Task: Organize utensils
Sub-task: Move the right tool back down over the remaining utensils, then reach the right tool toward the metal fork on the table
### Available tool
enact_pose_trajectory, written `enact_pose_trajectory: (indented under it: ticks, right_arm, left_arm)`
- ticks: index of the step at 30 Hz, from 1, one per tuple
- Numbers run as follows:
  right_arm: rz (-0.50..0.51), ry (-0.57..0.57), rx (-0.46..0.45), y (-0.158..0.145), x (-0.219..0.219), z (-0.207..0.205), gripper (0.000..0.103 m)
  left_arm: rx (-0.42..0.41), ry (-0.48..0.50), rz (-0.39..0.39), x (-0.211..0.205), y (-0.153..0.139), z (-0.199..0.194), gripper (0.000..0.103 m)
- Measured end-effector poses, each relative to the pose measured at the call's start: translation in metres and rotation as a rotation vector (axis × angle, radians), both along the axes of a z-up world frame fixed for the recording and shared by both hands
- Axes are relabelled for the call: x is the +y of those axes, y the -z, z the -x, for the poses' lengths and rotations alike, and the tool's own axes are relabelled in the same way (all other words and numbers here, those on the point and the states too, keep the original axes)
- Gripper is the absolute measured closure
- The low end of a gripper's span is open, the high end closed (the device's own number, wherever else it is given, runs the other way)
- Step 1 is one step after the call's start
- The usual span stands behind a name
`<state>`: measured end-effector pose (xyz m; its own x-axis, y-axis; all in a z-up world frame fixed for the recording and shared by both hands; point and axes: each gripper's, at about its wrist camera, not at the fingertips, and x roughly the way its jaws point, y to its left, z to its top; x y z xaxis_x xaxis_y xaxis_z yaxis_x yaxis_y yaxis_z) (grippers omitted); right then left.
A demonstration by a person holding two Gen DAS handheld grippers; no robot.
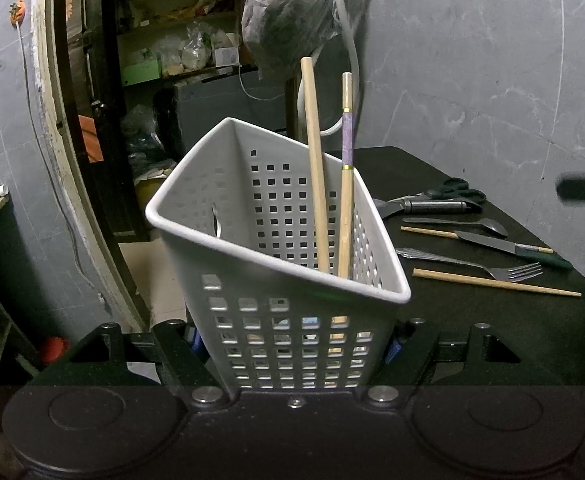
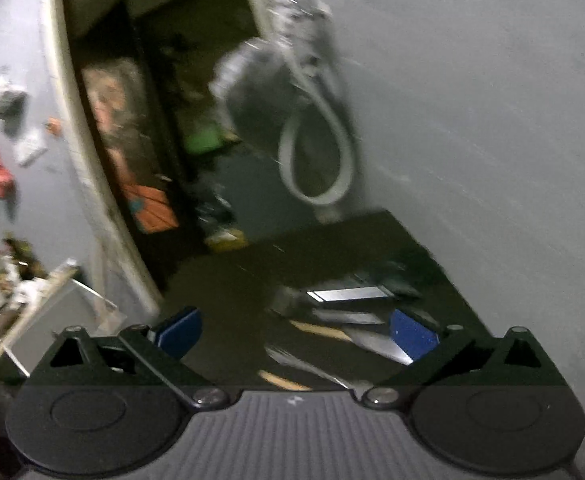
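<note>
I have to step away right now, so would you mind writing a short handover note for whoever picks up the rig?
Left gripper: shut on the white basket, which is tilted.
Right gripper: open, empty, above the utensils; its view is blurred.
Done: two chopsticks stand in the basket.
Left on the black table: scissors, spoon, knife, fork, two more chopsticks and a dark-handled tool.
</note>
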<state>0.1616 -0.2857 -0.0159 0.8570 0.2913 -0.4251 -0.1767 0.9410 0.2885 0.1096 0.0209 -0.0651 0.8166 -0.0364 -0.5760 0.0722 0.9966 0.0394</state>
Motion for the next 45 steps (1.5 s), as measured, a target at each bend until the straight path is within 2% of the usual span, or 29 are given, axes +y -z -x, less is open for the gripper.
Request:
enact_pose_trajectory:
  ticks: [9, 15, 22, 31, 41, 45]
  right_arm:
    - [-0.056, 0.107, 0.195, 0.051, -0.021, -0.006, 0.0]
    - [-0.122, 0.148, 0.247, 0.074, -0.027, -0.02, 0.0]
    - [-0.162, 0.179, 0.238, 0.088, -0.028, -0.035, 0.002]
    - [-0.239, 0.211, 0.213, 0.102, -0.032, -0.042, 0.018]
    - [-0.271, 0.222, 0.191, 0.106, -0.029, -0.044, 0.025]
    - [-0.26, 0.233, 0.187, 0.108, -0.027, -0.045, 0.036]
  left_arm:
    - [0.017, -0.006, -0.017, -0.004, -0.002, -0.004, 0.026]
    - [0.039, -0.026, 0.004, -0.002, -0.004, -0.006, 0.026]
    - [0.048, -0.032, -0.013, -0.005, -0.004, -0.009, 0.026]
    - [0.056, -0.032, -0.031, -0.01, -0.004, -0.011, 0.025]
    - [0.057, -0.032, -0.043, -0.01, -0.002, -0.012, 0.025]
    - [0.057, -0.033, -0.042, -0.011, -0.002, -0.012, 0.025]
